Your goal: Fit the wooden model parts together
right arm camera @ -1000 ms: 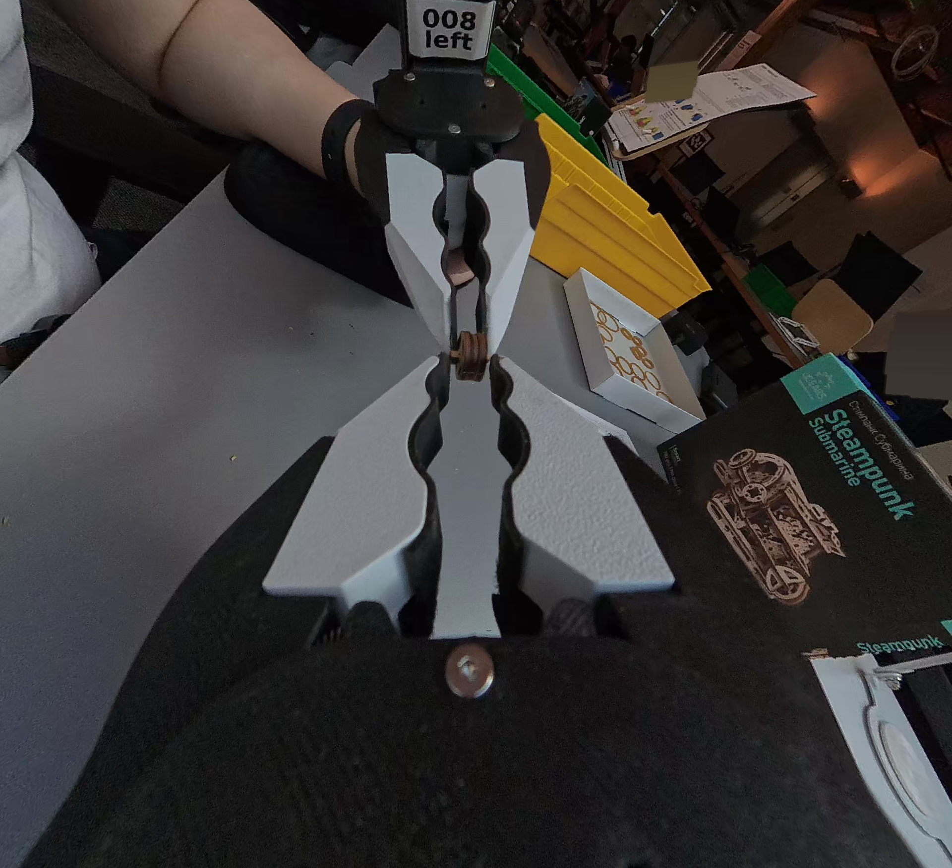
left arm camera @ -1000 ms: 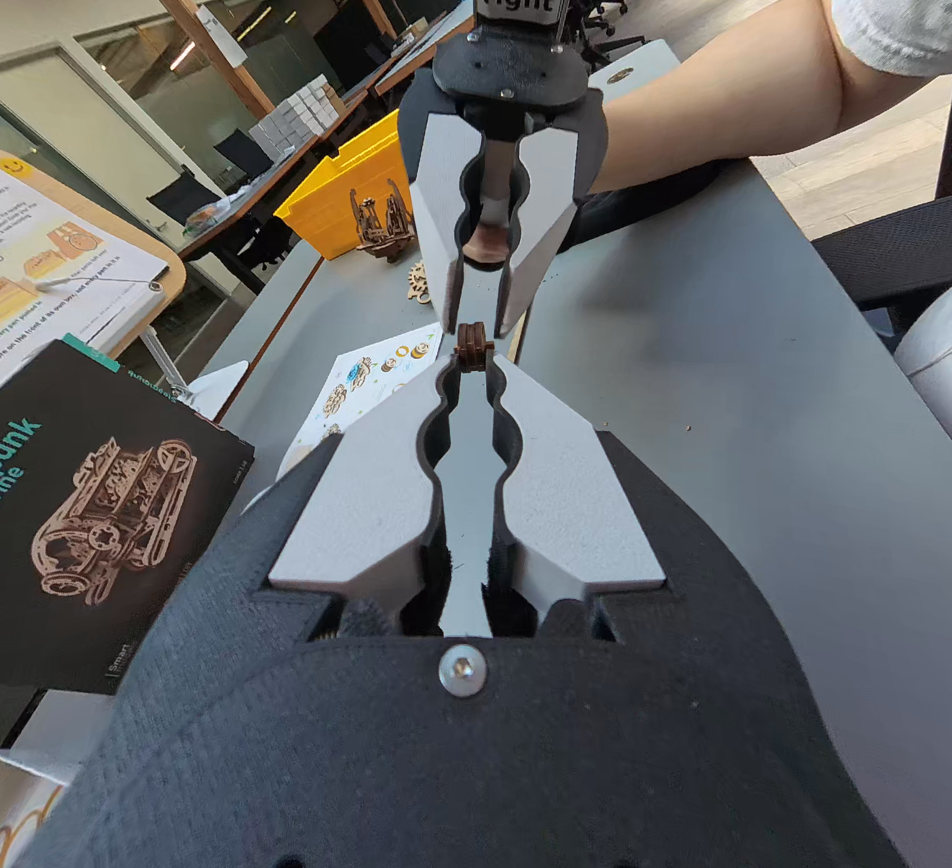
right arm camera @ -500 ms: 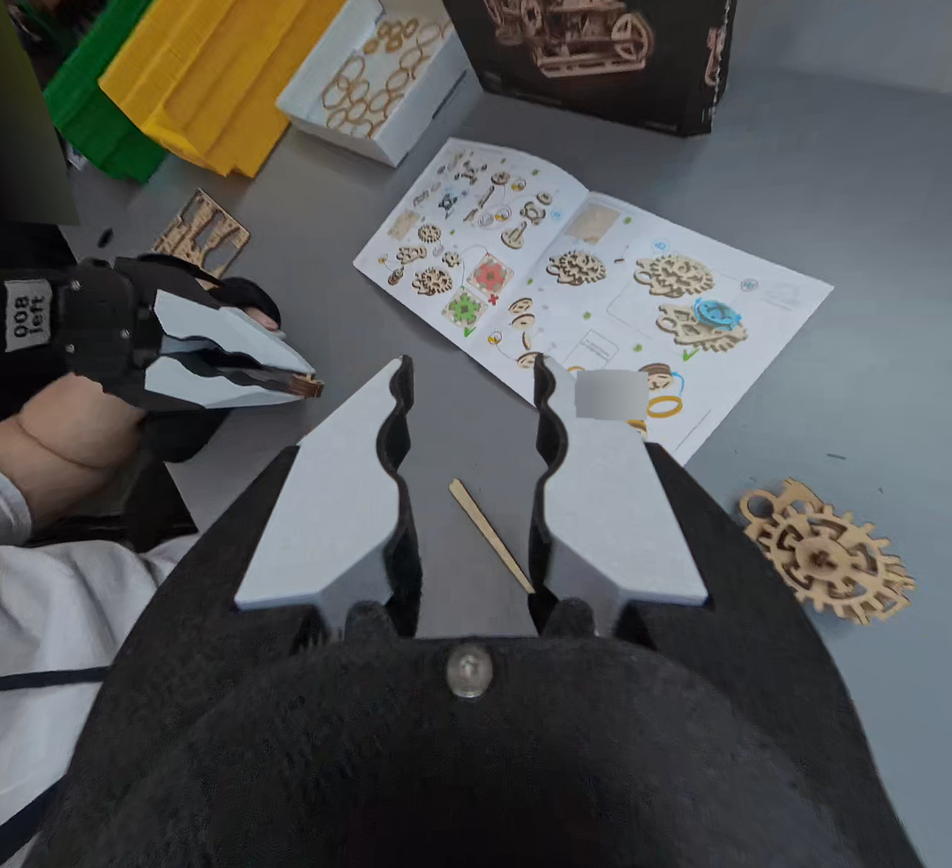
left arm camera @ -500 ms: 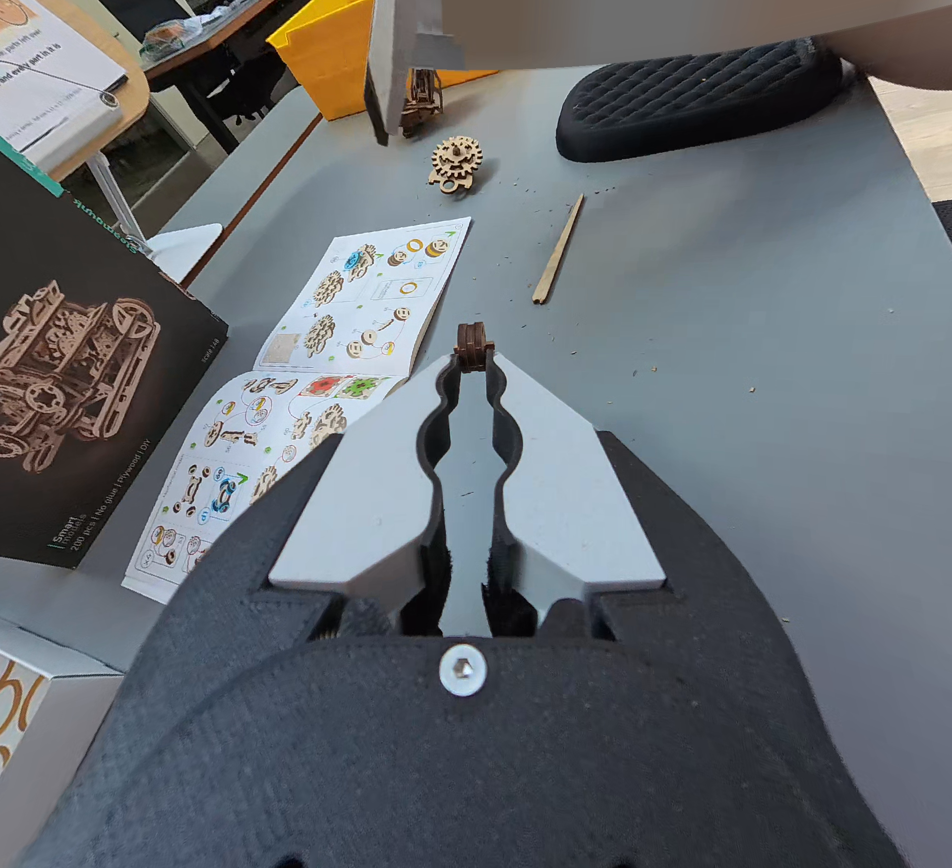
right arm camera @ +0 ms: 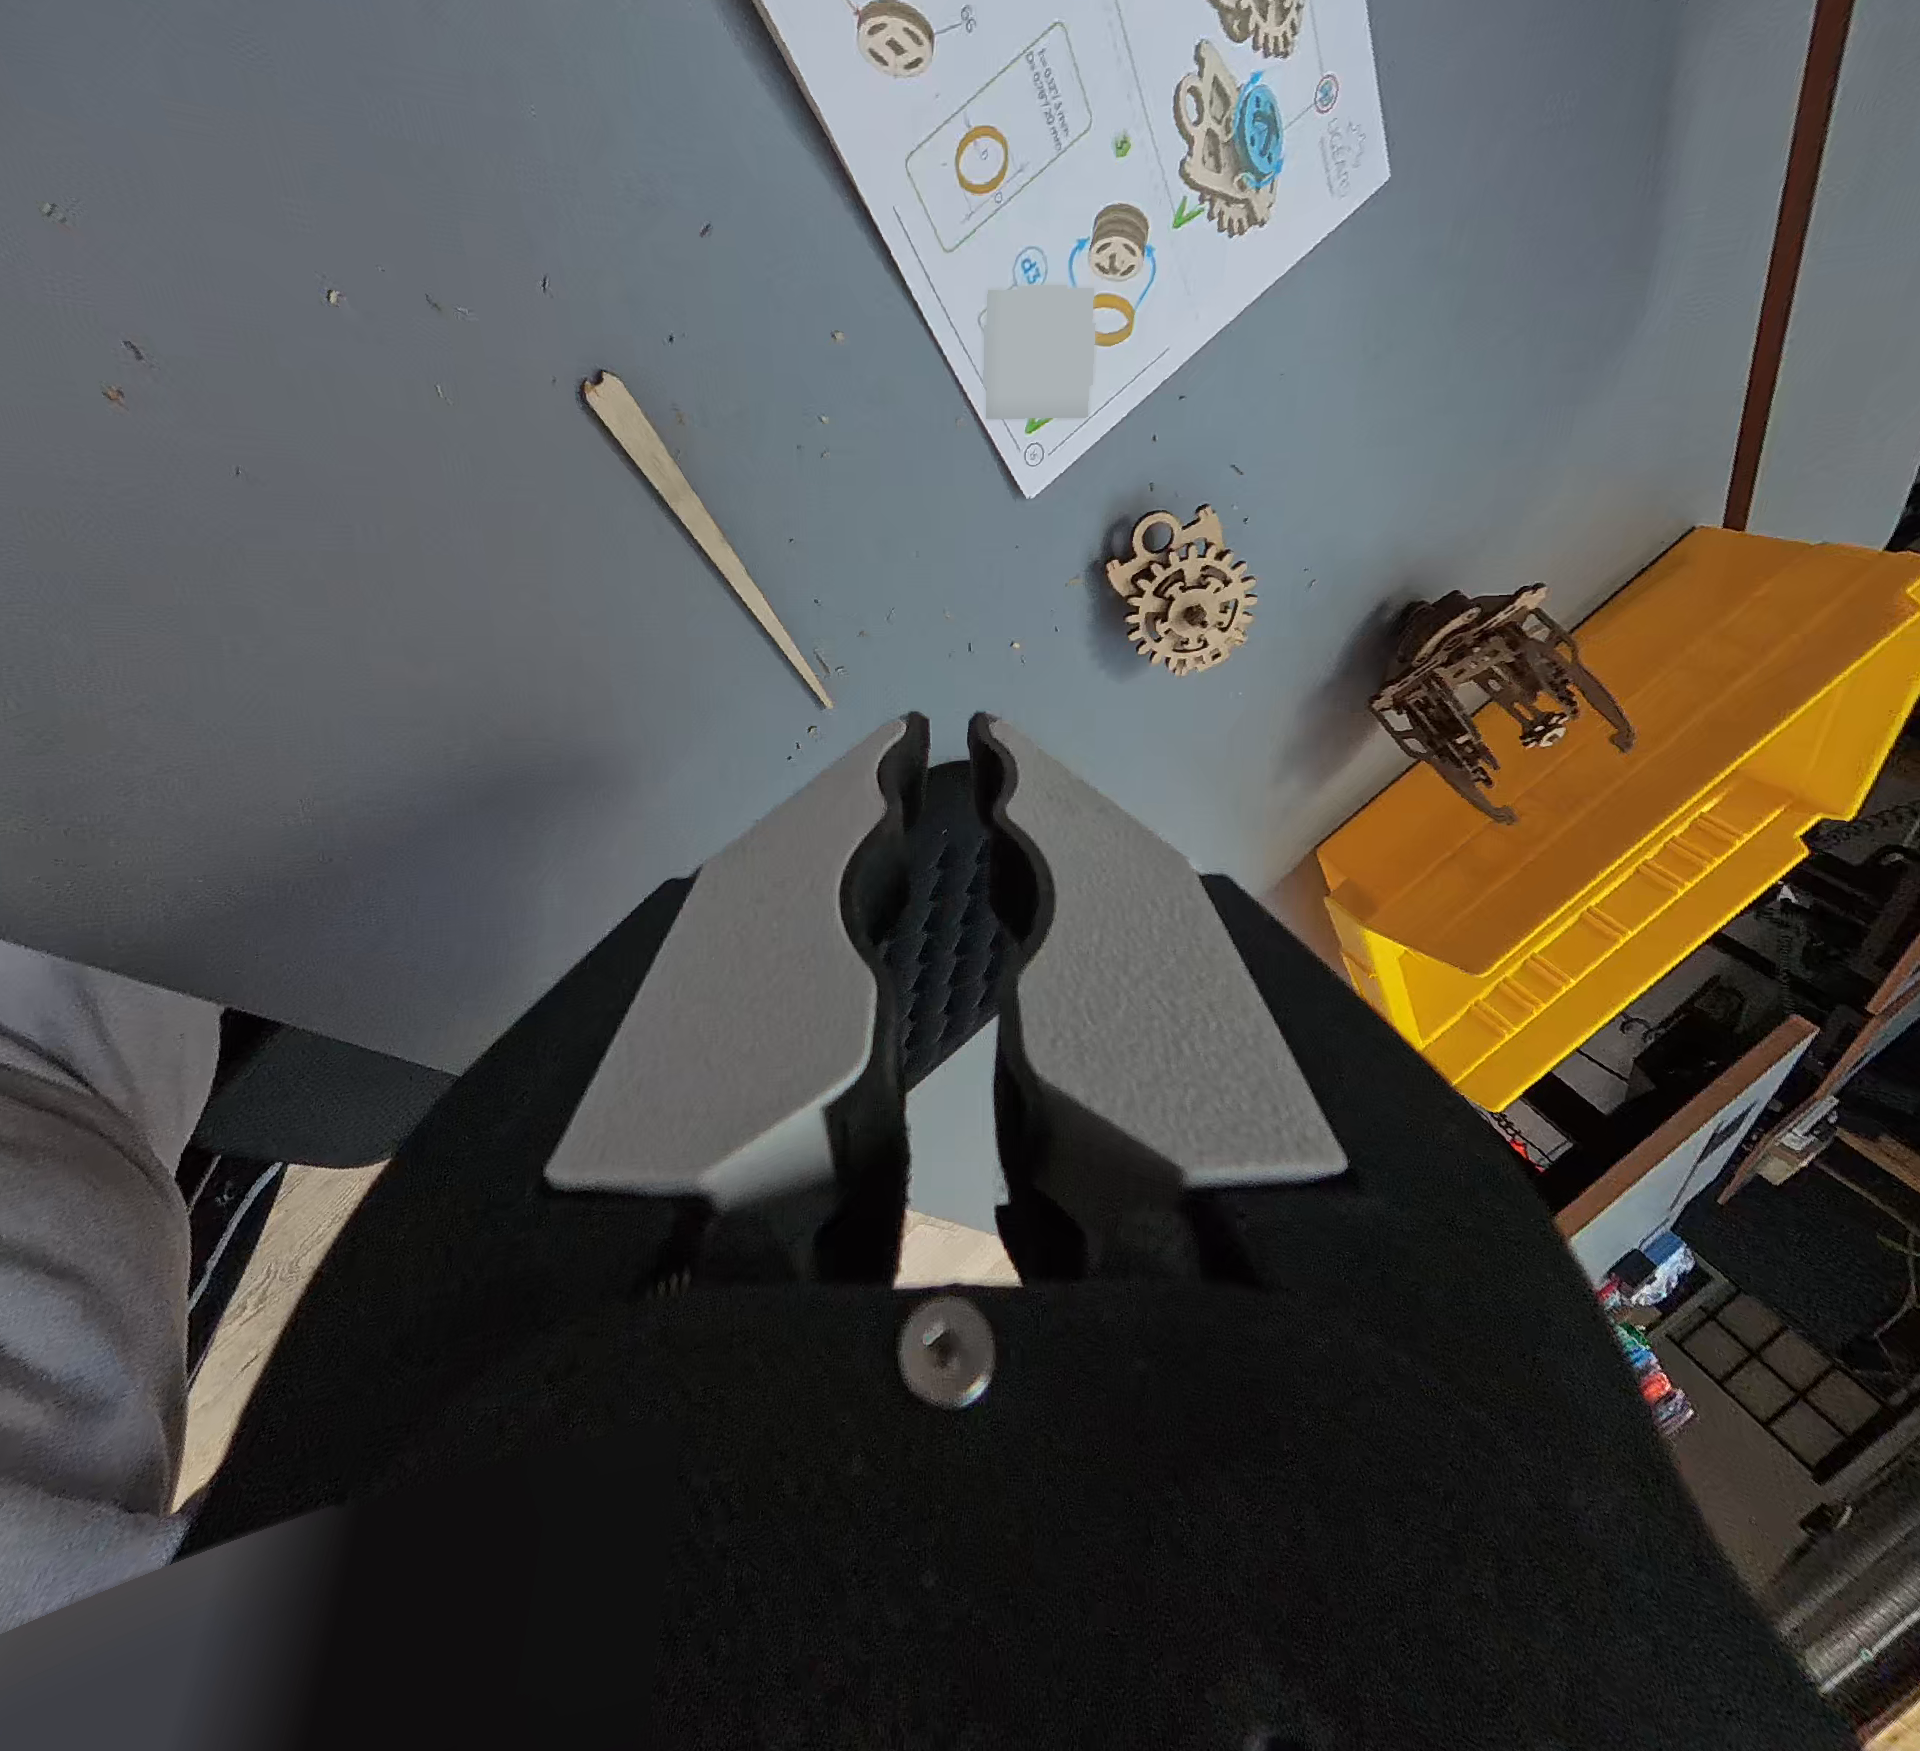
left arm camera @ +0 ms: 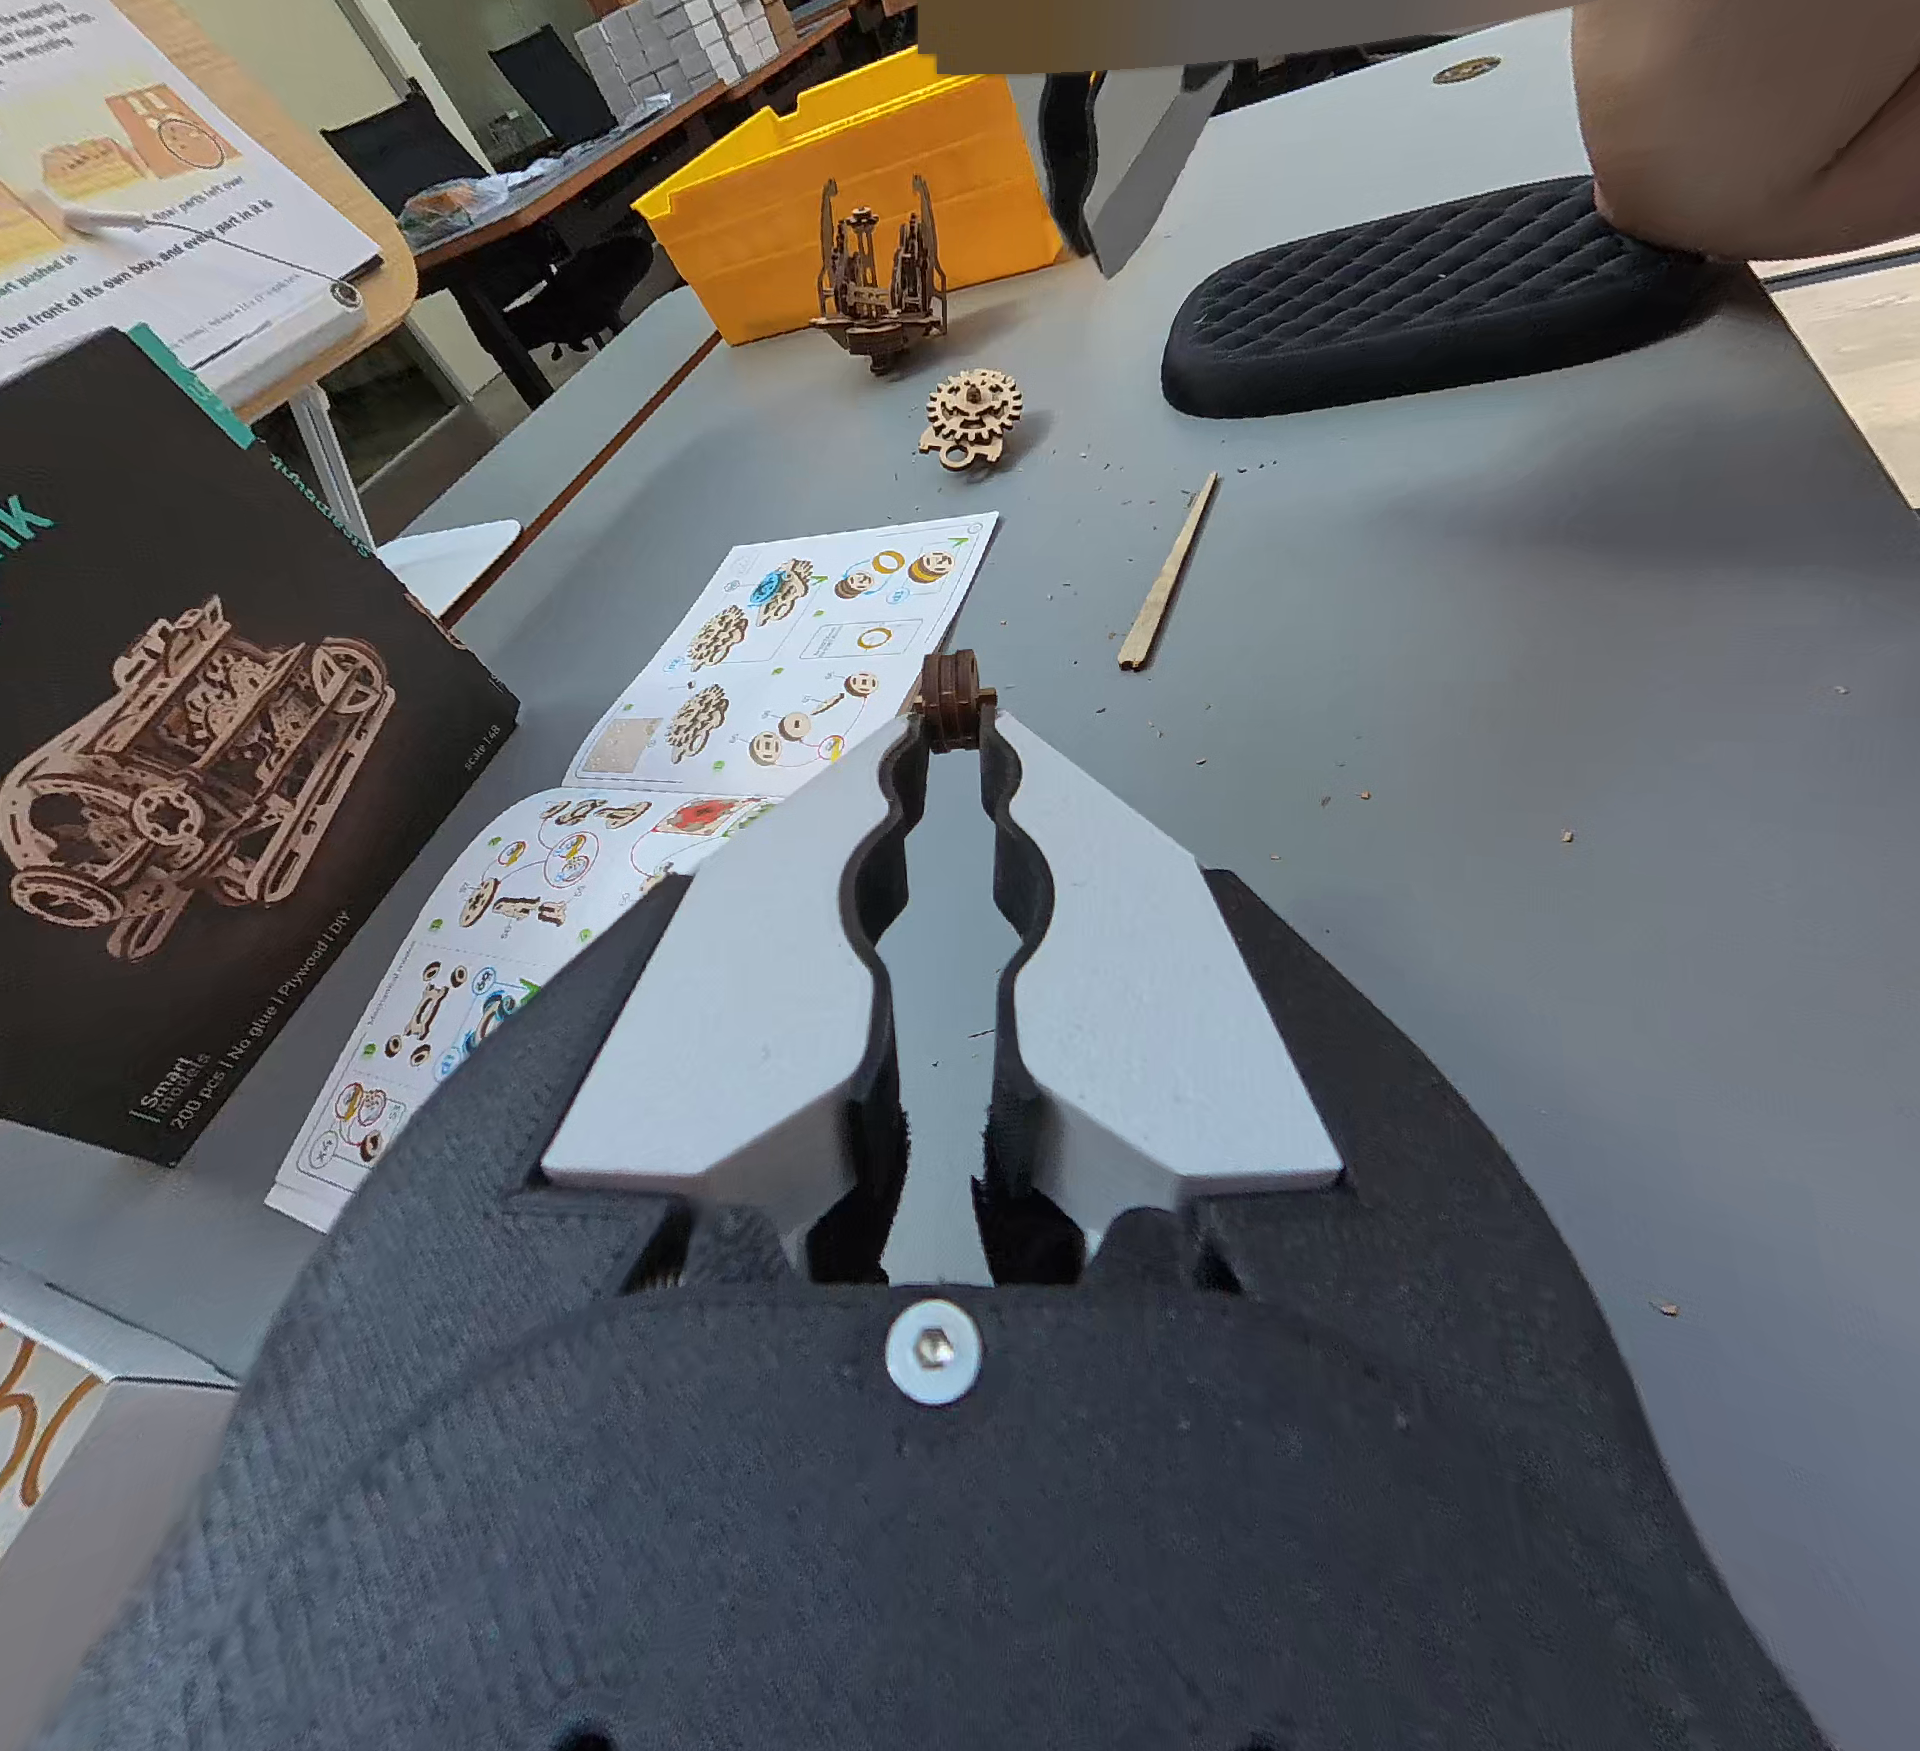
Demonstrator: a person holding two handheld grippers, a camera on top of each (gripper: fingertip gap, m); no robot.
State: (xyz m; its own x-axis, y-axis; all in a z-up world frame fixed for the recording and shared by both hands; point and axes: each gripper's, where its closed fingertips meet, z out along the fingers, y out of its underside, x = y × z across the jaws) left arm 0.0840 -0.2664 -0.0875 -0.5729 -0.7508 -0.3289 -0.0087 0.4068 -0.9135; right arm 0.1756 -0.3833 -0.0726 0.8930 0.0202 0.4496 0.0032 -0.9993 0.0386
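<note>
While the grey table (left arm camera: 1455, 766) carries a dark skeletal wooden model (left arm camera: 878, 288), my left gripper (left arm camera: 951, 730) pinches a small brown stacked-disc wooden part (left arm camera: 951, 699) and my right gripper (right arm camera: 945, 735) hovers nearly closed, empty.

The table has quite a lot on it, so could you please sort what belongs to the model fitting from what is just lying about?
Belongs to the job:
- small wooden wheel pinched in the left gripper
- gear piece
- dark half-built model
- instruction sheet
- right gripper, empty

Lying about:
- wooden stick
- yellow bin
- black box
- black arm pad
</note>
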